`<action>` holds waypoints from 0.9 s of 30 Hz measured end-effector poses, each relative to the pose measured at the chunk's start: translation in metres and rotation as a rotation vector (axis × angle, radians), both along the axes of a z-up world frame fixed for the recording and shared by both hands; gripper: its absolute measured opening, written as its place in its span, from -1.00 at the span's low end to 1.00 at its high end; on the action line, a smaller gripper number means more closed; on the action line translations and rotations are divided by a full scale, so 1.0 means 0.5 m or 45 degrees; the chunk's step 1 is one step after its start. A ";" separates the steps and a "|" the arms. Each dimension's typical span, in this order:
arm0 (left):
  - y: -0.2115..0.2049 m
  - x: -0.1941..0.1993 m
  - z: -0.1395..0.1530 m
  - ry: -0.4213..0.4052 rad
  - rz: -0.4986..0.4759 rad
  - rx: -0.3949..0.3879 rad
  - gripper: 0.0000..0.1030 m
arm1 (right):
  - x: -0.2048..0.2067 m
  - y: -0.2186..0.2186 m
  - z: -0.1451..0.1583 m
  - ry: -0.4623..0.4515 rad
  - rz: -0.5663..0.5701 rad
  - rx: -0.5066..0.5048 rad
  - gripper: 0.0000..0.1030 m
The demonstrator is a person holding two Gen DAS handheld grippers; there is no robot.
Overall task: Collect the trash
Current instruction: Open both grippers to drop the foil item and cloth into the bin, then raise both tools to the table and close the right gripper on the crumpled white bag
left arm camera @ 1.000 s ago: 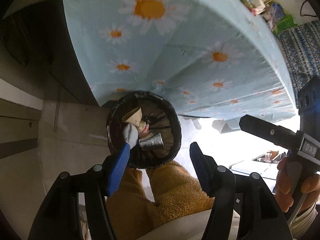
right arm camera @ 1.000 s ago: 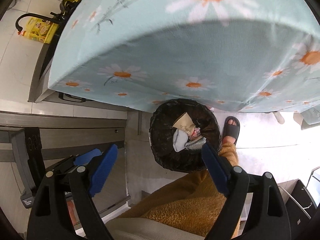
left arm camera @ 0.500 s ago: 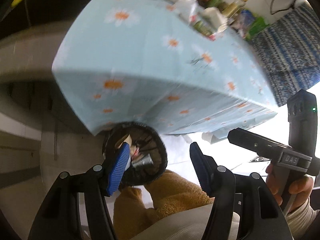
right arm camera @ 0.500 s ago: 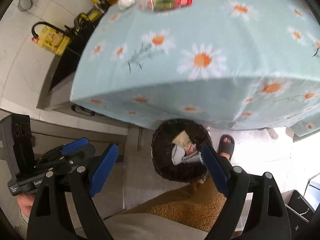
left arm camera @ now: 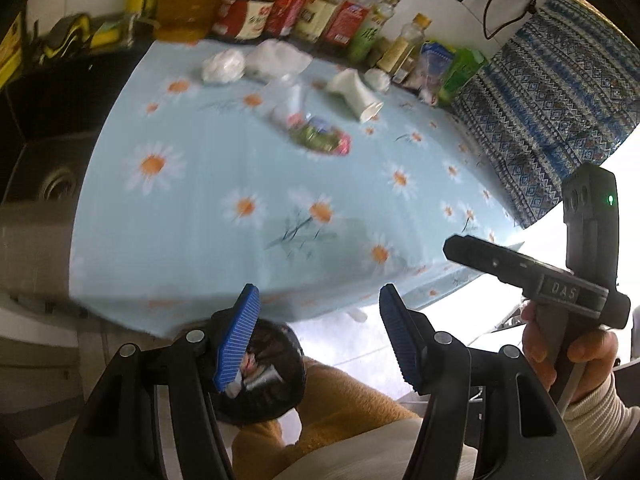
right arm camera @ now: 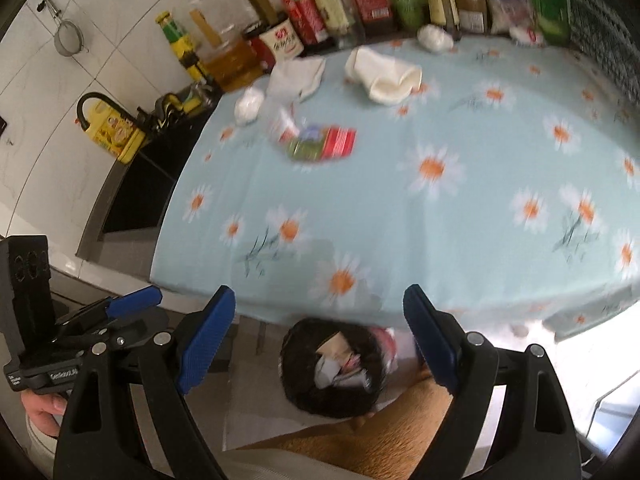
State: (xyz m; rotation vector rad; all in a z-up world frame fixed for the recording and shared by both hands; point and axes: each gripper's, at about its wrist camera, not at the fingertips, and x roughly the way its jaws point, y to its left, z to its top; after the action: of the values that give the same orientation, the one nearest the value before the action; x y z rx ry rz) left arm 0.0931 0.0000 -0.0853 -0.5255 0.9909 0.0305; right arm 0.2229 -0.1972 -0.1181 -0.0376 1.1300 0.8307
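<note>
The black trash bin stands on the floor below the table edge, holding paper and foil scraps. On the daisy tablecloth lie a tipped white paper cup, a flat white tissue, a crumpled white ball and a red-green wrapper. My left gripper hangs open and empty over the table's near edge, with the bin just below its left finger. My right gripper is open wider, also empty, above the bin. Both views are blurred.
A row of bottles and packets lines the wall behind the table. A dark sink sits left of the table, and a blue patterned cloth lies to its right. The person's orange trouser leg is beside the bin.
Both grippers have risen from close over the bin and tilted up. The tabletop and its trash have come into view, and the bin has sunk to the bottom. The jaws have not changed.
</note>
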 end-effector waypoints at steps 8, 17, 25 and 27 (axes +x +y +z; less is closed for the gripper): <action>0.002 0.100 0.014 0.003 0.101 0.017 0.17 | 0.181 0.001 0.043 -0.134 0.003 -0.009 0.65; 0.016 0.196 0.016 0.048 0.286 0.021 0.17 | 0.413 0.036 0.054 -0.254 -0.056 -0.021 0.65; 0.013 0.251 0.001 0.129 0.421 0.021 0.17 | 0.578 0.100 0.017 -0.256 -0.084 -0.058 0.65; 0.012 0.253 -0.003 0.147 0.460 0.018 0.17 | 0.620 0.115 -0.004 -0.227 -0.103 -0.068 0.65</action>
State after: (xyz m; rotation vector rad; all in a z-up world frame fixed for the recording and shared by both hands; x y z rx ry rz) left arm 0.2195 0.0058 -0.0868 -0.6900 0.9964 0.3939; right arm 0.5330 -0.1398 -0.1200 -0.1078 0.9792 0.7111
